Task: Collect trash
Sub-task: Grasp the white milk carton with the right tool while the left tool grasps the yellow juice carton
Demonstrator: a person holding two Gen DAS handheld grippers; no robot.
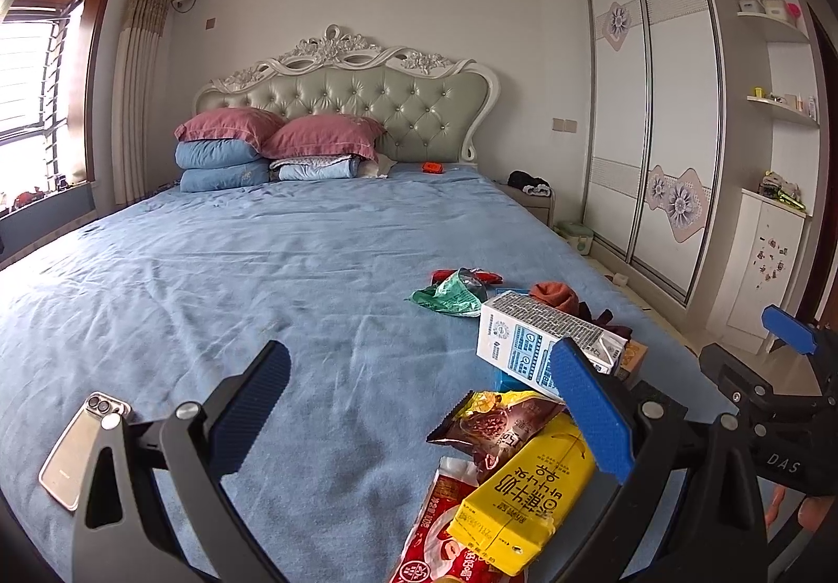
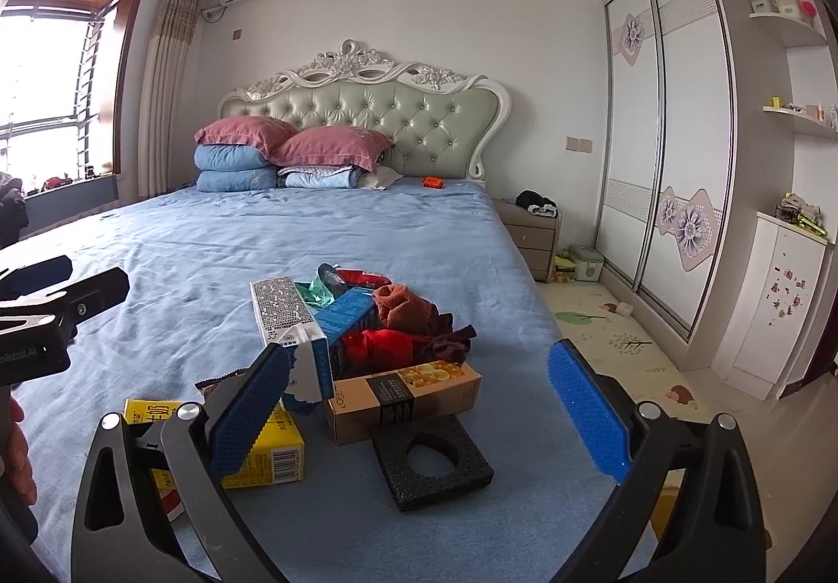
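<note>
Trash lies on the blue bed [image 1: 235,268] near its foot. A white-and-blue milk carton [image 1: 529,337] lies on its side. A yellow drink carton [image 1: 524,494], a brown snack wrapper [image 1: 492,426], a red wrapper [image 1: 434,536] and a green wrapper [image 1: 450,295] lie around it. My left gripper [image 1: 419,405] is open and empty above the sheet, left of the cartons. In the right wrist view my right gripper [image 2: 419,405] is open and empty over a tan box [image 2: 403,394] and a black foam piece [image 2: 434,468]. The milk carton [image 2: 288,321] and yellow carton [image 2: 272,452] lie at its left.
A phone [image 1: 78,447] lies on the bed at left. Orange and red clothes [image 2: 408,321] are heaped behind the boxes. Pillows [image 1: 272,132] and folded quilts sit at the headboard. A nightstand [image 2: 529,232], wardrobe [image 2: 665,164] and floor mat [image 2: 618,342] are at right.
</note>
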